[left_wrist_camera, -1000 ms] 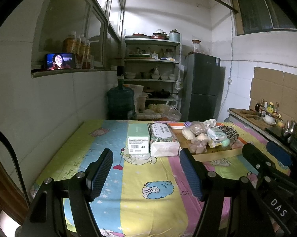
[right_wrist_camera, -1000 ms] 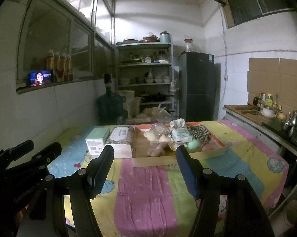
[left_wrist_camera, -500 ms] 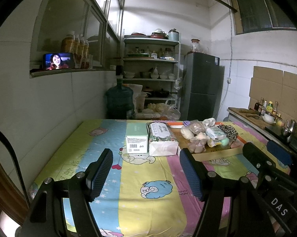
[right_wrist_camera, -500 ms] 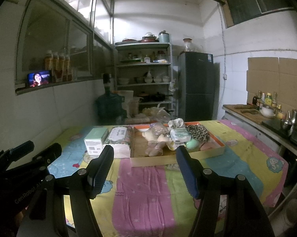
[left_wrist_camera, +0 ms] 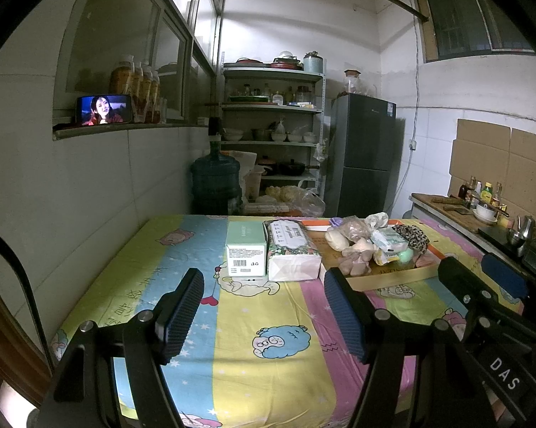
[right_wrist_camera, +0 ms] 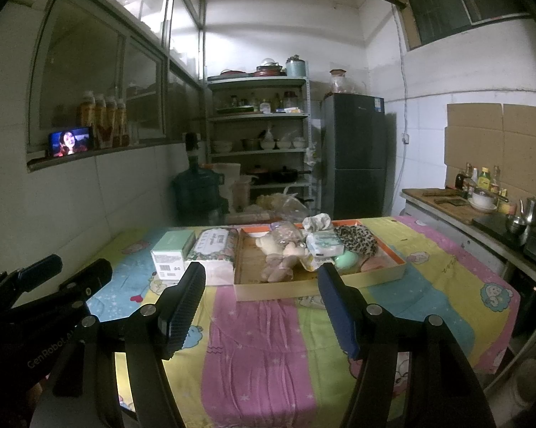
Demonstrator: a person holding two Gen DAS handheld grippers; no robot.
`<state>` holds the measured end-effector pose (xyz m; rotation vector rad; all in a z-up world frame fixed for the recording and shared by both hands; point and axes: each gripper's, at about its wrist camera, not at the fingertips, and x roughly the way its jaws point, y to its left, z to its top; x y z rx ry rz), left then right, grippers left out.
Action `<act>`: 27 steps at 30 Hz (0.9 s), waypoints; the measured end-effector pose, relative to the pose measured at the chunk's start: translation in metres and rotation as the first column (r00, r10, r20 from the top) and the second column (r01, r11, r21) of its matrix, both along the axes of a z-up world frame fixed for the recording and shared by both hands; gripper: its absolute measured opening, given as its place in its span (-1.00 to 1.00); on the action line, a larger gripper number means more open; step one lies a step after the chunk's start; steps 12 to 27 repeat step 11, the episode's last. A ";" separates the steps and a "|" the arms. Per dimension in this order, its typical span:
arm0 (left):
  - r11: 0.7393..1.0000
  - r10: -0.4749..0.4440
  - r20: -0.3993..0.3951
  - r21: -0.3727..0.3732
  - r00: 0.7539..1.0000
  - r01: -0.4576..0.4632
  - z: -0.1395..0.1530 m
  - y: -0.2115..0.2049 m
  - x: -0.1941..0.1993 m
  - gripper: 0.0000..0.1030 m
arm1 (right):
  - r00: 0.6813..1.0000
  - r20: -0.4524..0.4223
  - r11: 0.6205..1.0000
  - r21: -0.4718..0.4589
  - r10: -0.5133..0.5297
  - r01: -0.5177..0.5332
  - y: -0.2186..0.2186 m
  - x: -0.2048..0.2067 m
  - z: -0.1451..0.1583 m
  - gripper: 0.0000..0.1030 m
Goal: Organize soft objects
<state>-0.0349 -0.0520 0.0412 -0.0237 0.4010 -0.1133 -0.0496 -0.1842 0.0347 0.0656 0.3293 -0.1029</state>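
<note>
Left tongs (left_wrist_camera: pixel 262 308) and right tongs (right_wrist_camera: pixel 261 305) are held released, nothing between them, low in frame. On the cartoon-print cloth surface (right_wrist_camera: pixel 268 349): mint cardboard box (right_wrist_camera: pixel 171 253), floral soft tissue pack (right_wrist_camera: pixel 214 249), then the shallow orange-rimmed cardboard tray (right_wrist_camera: pixel 303 287) heaped with plush toys (right_wrist_camera: pixel 282 255), centre frame. Plush is judged light and squashy, best pinched mid-body.

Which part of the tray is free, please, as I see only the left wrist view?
Observer: The tray's near left corner is bare; the tissue pack hides it from you.
Operator: Thank you. Is anything between the right gripper's pads?
Observer: No. The right gripper is open and empty, above the cloth, short of the tray.
</note>
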 end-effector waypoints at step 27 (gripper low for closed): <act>1.000 -0.015 0.008 -0.018 1.000 0.015 -0.005 -0.002 0.001 0.35 | 1.000 -0.001 1.000 0.001 -0.001 0.001 0.000 0.000 0.000 0.31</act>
